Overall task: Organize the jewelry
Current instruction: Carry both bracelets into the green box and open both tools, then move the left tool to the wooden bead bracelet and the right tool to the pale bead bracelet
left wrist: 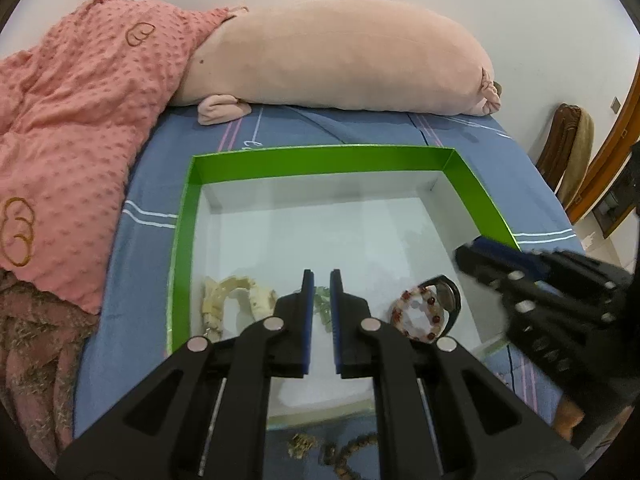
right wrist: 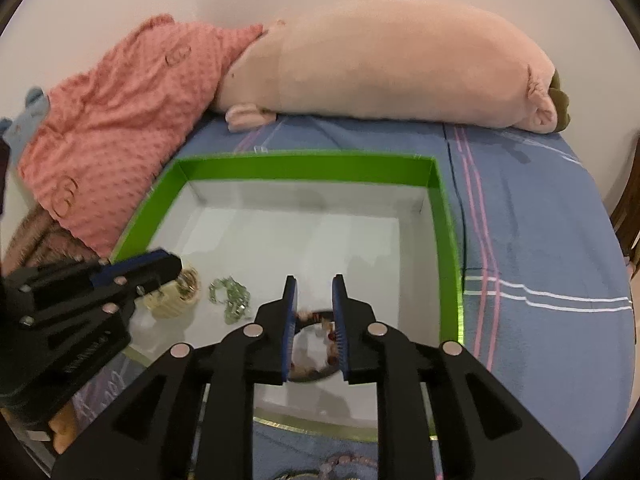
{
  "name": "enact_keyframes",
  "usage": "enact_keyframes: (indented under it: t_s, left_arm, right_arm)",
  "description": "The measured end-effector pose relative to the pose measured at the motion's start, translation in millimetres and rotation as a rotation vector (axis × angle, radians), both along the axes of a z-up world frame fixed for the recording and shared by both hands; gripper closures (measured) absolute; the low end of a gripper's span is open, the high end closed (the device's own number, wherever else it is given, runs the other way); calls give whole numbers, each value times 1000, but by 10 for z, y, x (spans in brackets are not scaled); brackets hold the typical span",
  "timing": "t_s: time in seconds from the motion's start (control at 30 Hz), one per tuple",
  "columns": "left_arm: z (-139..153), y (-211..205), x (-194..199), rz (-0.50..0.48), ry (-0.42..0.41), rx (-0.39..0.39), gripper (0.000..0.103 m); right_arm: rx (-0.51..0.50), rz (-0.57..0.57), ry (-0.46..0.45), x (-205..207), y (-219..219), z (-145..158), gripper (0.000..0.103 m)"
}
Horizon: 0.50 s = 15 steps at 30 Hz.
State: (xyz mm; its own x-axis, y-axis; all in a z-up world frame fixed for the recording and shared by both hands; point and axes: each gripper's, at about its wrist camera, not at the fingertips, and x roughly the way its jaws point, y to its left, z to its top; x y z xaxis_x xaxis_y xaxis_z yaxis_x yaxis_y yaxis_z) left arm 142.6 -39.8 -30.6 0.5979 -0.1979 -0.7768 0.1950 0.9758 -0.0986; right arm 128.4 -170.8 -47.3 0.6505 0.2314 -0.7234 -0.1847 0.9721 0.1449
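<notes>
Box: one green-rimmed box (left wrist: 182,240) with a white floor lies on the blue bed sheet (left wrist: 120,360); all the sorted jewelry sits along its near edge.
Cream bracelet: one (left wrist: 232,296), near the box's near-left corner.
Green chain: one small pale-green piece (right wrist: 230,296), at the middle of the near edge, just beyond the left tongs' tips.
Left tongs: the left tongs (left wrist: 321,280) are pressed nearly together with nothing between the pads, hovering over the near edge.
Red-and-white bead bracelet: one (left wrist: 418,314), towards the near-right corner, resting against a dark ring.
Dark ring: one (left wrist: 450,292), looks like a bangle or watch band; I cannot tell which.
Right tongs: the right tongs (right wrist: 315,284) are slightly spread, straddling the bead bracelet; in this view the pads do not appear to press it.
Loose pieces: at least two beaded strands (left wrist: 348,448) lie on the sheet outside the near edge, mostly hidden by the tongs.
Step in hand, judged: setting the bead bracelet down in the box.
Doing it well: let it settle fully on the floor, spread wider before lifting straight up, so beads do not snag a pad or drag the ring.
</notes>
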Motion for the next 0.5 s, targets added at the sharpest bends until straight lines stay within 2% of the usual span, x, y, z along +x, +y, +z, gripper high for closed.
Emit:
enact_keyframes:
  t_s: [0.13,0.23,0.3,0.37,0.43,0.5]
  left_arm:
    - [181,22,-235,-33,31,24,95]
    - [185,7,-544,-76,82,81,95]
    - [102,-26,-755,-127,96,97,94]
    - [-22,-60,-841,-178,127,74,92]
    - [-201,-132,-842,-226,179,59,92]
    - [-340,-193,-821,-233,203,84,92]
  right_arm:
    - [-15,22,-9,-253,-15,260,85]
    - [-27,97,51,-547,-33,295,85]
    - [-73,141,92,-780,-32,208,85]
    - [-123,164,117,-923,-16,58,85]
    - [-159,171,134,-974,-4,-111,85]
    - [-173,145,159,-937,-57,-290,85]
